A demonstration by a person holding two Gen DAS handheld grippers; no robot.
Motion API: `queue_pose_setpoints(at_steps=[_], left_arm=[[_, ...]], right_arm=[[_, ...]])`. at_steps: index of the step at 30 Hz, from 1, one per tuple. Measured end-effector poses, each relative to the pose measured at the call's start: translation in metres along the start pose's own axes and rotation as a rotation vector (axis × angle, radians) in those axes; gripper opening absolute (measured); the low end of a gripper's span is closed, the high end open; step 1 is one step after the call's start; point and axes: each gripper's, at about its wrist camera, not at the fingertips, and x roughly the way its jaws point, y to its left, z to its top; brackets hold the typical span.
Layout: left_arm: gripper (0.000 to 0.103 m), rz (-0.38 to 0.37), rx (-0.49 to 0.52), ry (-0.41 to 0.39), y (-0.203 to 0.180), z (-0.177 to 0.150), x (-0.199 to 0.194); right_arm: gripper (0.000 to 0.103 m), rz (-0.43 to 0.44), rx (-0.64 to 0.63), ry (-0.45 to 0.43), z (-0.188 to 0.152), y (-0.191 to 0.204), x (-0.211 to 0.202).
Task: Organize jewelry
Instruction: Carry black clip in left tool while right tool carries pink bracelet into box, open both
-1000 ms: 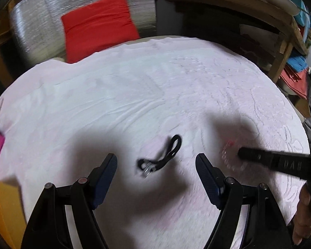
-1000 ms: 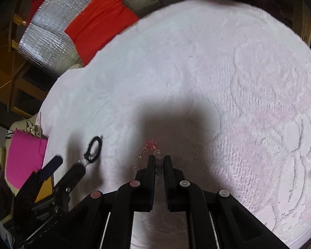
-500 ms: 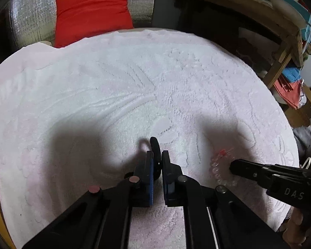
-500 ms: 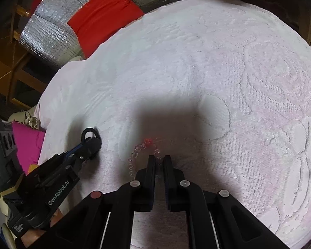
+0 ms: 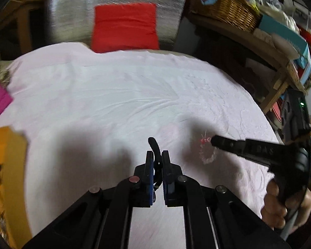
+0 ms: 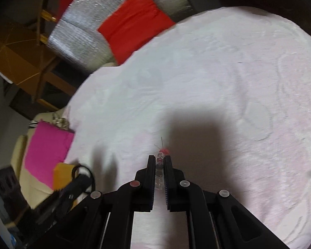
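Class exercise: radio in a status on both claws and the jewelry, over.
Left claw shut on black cord bracelet. Right claw shut on clear bead bracelet. Both lifted off white cloth. Nothing in the way.

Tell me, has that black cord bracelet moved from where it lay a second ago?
Yes. The black cord bracelet, then lying on the white embossed cloth, is now clamped in the left gripper and appears lifted off it.
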Motion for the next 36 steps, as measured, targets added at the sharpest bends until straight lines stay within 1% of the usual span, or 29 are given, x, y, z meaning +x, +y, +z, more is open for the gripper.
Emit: queue_pose_setpoints(at_steps=[3, 7, 9, 11, 14, 16, 20, 24, 28, 31, 34, 36], left_arm=[[0.007, 0.063, -0.029, -0.022, 0.016, -0.015, -0.029], [0.007, 0.123, -0.074, -0.065, 0.040, -0.039, -0.069], [0.007, 0.143, -0.095, -0.080, 0.050, -0.050, -0.085], [0.007, 0.162, -0.115, -0.093, 0.061, -0.058, -0.098], [0.007, 0.168, -0.135, -0.107, 0.075, -0.070, -0.115], [0.007, 0.184, -0.146, -0.124, 0.084, -0.078, -0.126], [0.007, 0.187, -0.179, -0.150, 0.098, -0.089, -0.141], [0.007, 0.202, -0.218, -0.171, 0.124, -0.107, -0.160], [0.007, 0.238, -0.274, -0.186, 0.163, -0.125, -0.183], [0.007, 0.268, -0.307, -0.194, 0.189, -0.134, -0.194], [0.007, 0.287, -0.347, -0.195, 0.218, -0.143, -0.201], [0.007, 0.298, -0.354, -0.191, 0.231, -0.146, -0.202]], right_arm=[[0.009, 0.022, -0.025, -0.014, -0.009, 0.018, 0.004], [0.009, 0.090, -0.074, -0.033, -0.024, 0.039, 0.000], [0.009, 0.132, -0.106, -0.043, -0.032, 0.053, -0.001], [0.009, 0.154, -0.123, -0.054, -0.037, 0.060, -0.005], [0.009, 0.202, -0.086, -0.075, -0.040, 0.055, -0.015], [0.009, 0.193, -0.070, -0.091, -0.041, 0.051, -0.019], [0.009, 0.176, -0.054, -0.084, -0.048, 0.051, -0.021], [0.009, 0.151, -0.116, -0.075, -0.061, 0.067, -0.019], [0.009, 0.141, -0.221, -0.045, -0.080, 0.103, -0.005], [0.009, 0.176, -0.269, -0.020, -0.093, 0.131, 0.004], [0.009, 0.217, -0.330, 0.013, -0.106, 0.170, 0.015], [0.009, 0.257, -0.383, 0.036, -0.114, 0.204, 0.024]])
